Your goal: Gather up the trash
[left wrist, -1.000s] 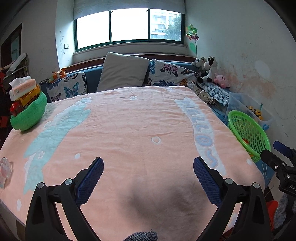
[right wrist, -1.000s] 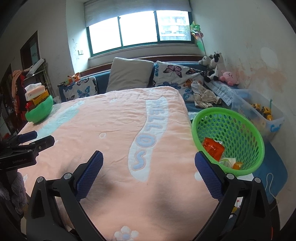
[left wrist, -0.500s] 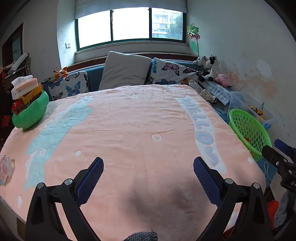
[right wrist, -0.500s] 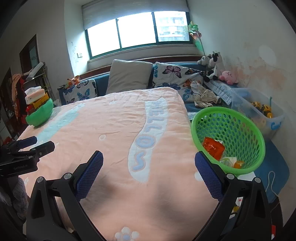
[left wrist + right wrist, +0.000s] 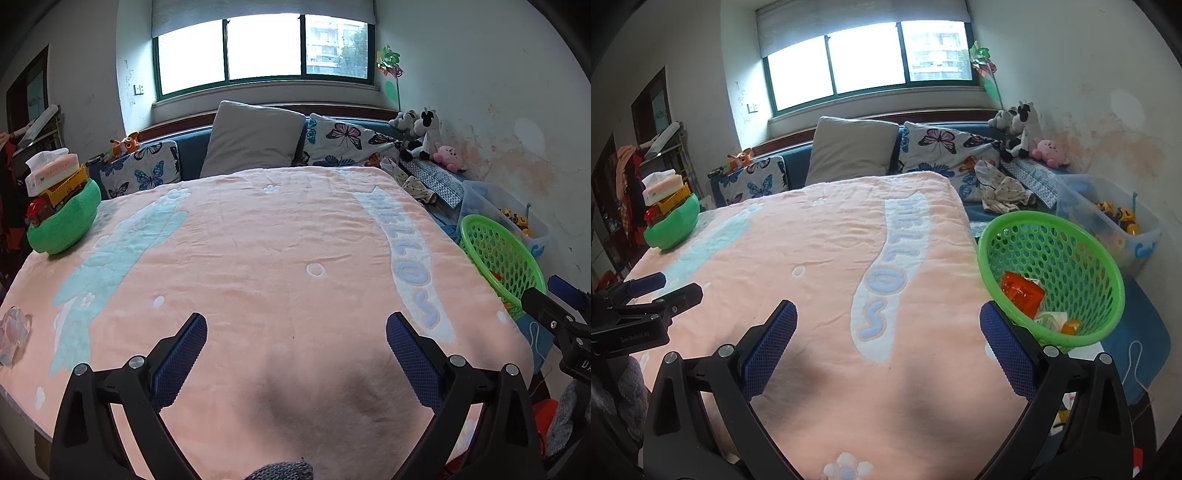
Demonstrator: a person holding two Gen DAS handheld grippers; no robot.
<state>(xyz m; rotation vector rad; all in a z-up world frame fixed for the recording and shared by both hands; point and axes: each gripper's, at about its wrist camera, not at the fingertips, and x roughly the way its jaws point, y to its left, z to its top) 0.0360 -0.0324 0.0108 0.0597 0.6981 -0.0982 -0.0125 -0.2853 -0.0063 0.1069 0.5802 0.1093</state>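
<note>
I am holding my left gripper [image 5: 293, 347] low over the near end of the bed, jaws spread wide and gripping nothing, so it is ready to close on whatever I pick next. My right gripper [image 5: 886, 343] is hovering the same way, jaws wide and empty, off toward the bed's right edge where the drop-off is close. Under both, the pink blanket [image 5: 288, 236] is lying bare through its middle. A clear crumpled wrapper [image 5: 13, 334] is sitting at the blanket's near left edge, nearer my left gripper; I am judging it the next piece of trash. Just beside the bed on the right, the green basket [image 5: 1104, 258] is standing tilted toward me, so I can drop things in easily; an orange packet [image 5: 1021, 291] and small scraps are already lying in it. Farther back on the left, a green bowl [image 5: 70, 225] is carrying a toy truck and a tissue box, well apart.
</note>
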